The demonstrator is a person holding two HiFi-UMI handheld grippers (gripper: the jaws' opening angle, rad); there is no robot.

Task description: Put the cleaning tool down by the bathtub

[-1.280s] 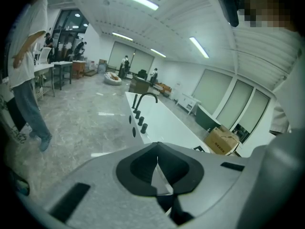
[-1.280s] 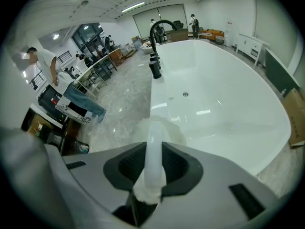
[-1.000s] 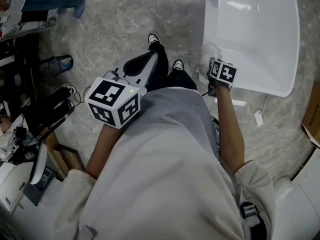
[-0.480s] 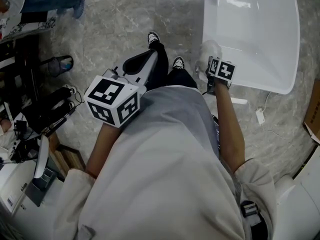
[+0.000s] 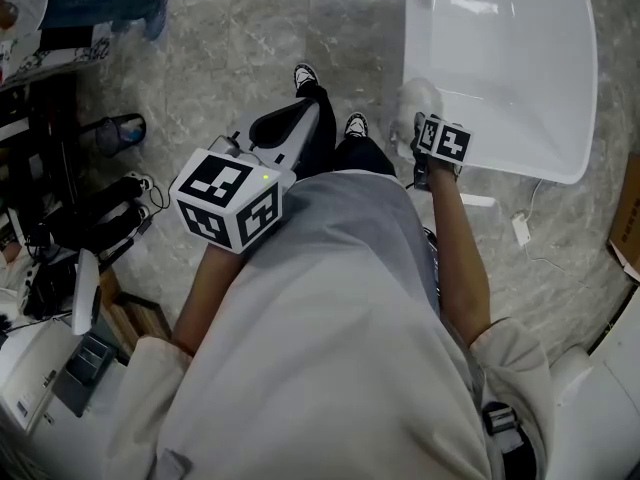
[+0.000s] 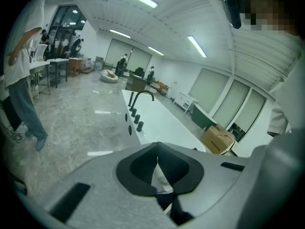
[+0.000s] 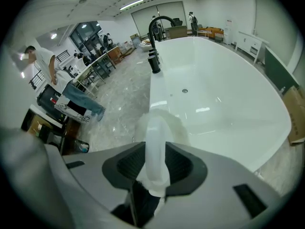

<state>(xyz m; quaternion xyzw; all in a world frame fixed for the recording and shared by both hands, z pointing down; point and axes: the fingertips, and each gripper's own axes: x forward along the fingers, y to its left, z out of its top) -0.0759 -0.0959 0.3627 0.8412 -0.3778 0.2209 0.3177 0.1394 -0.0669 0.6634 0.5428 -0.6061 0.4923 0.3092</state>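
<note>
My right gripper (image 7: 155,168) is shut on the white handle of the cleaning tool (image 7: 156,142); its pale fluffy head (image 5: 417,104) hangs beside the near corner of the white bathtub (image 5: 510,58). The tub (image 7: 214,94) fills the right gripper view, with a black tap (image 7: 157,32) at its far end. My left gripper (image 5: 285,133) is held up at my left, over the marble floor, jaws shut with nothing between them (image 6: 157,168). The bathtub (image 6: 152,120) also shows in the left gripper view.
My shoes (image 5: 308,76) stand on the grey marble floor (image 5: 230,48) left of the tub. Black equipment and cables (image 5: 95,218) crowd the left side. A cardboard box (image 5: 625,218) sits at the right edge. A person (image 7: 50,80) stands by tables in the distance.
The right gripper and the tool have shifted very slightly up towards the tub's corner. The left gripper has barely moved.
</note>
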